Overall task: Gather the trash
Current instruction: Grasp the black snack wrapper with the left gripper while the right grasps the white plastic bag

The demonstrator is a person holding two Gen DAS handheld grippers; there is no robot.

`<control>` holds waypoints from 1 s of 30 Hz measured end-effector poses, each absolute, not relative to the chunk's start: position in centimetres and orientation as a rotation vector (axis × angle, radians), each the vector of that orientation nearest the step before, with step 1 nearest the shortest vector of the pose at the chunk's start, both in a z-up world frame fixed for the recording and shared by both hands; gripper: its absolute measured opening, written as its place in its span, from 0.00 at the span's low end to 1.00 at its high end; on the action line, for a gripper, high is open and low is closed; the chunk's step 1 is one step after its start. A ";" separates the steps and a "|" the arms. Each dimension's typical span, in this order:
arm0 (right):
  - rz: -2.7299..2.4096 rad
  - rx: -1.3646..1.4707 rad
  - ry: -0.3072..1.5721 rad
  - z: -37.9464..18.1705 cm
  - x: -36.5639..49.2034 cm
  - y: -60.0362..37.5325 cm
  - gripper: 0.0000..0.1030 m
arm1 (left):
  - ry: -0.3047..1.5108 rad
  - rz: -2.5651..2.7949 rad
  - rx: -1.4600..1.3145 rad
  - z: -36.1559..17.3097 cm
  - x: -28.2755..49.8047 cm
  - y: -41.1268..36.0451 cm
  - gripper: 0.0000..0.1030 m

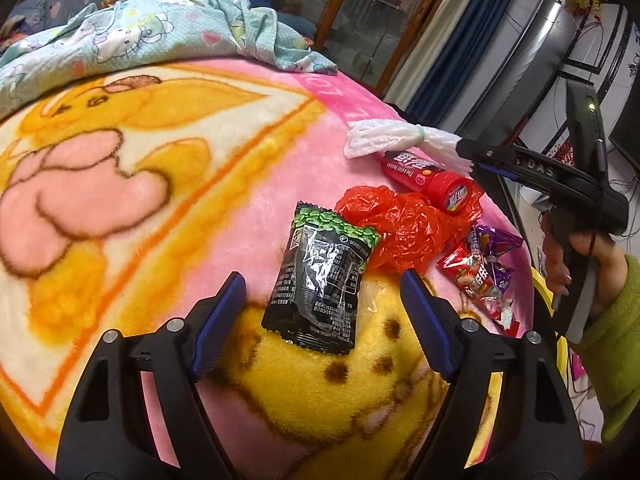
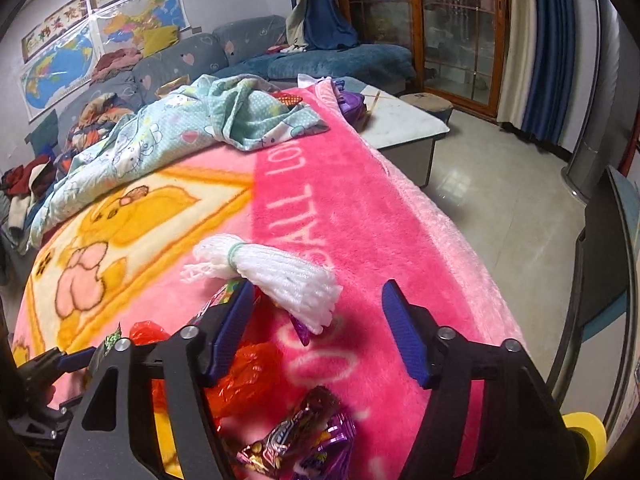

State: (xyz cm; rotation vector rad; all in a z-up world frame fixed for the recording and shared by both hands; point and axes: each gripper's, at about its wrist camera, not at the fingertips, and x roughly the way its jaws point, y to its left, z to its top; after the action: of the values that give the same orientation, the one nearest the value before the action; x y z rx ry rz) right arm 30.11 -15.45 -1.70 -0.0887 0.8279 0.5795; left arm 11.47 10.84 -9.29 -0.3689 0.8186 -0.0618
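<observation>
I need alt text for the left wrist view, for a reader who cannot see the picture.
The open left gripper hovers over a black and green snack packet lying on a pink and yellow cartoon blanket. Beyond it lie a crumpled red plastic bag, a red tube, white foam netting and candy wrappers, with the right gripper near them.

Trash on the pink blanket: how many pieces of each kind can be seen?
Black-and-green snack packet: 1
Red plastic bag: 1
Red tube: 1
White foam net: 1
Red candy wrapper: 1
Purple candy wrappers: 2, possibly more
Total: 7
</observation>
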 end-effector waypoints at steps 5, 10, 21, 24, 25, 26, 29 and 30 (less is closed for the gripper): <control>0.644 -0.056 0.873 -2.4 30.5 -14.9 0.27 | 0.836 -0.056 -0.356 -9.6 11.7 10.6 0.60; 0.678 -0.033 0.851 -1.9 29.4 -15.2 0.13 | 0.846 -0.051 -0.351 -9.7 11.8 10.5 0.55; 0.717 0.034 0.783 0.8 25.2 -17.0 0.12 | 0.852 -0.043 -0.377 -10.0 11.4 11.0 0.28; 0.711 0.051 0.768 1.4 24.1 -17.8 0.12 | 0.824 -0.045 -0.404 -9.7 10.9 11.5 0.22; 0.711 0.058 0.762 1.6 23.8 -18.1 0.12 | 0.815 -0.043 -0.405 -9.5 10.7 11.5 0.21; 0.708 0.064 0.752 1.8 23.3 -18.4 0.12 | 0.807 -0.041 -0.404 -9.3 10.7 11.5 0.20; 0.702 0.079 0.736 2.3 22.3 -19.1 0.12 | 0.779 -0.034 -0.399 -8.5 10.2 11.5 0.20; 0.702 0.082 0.733 2.5 22.1 -19.3 0.12 | 0.768 -0.033 -0.395 -8.2 10.0 11.4 0.20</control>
State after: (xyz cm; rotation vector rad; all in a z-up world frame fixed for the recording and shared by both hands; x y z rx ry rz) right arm 22.11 -19.28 2.45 0.0820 0.7327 0.7021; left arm 9.97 11.41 -8.17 -0.3945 0.7679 -0.0328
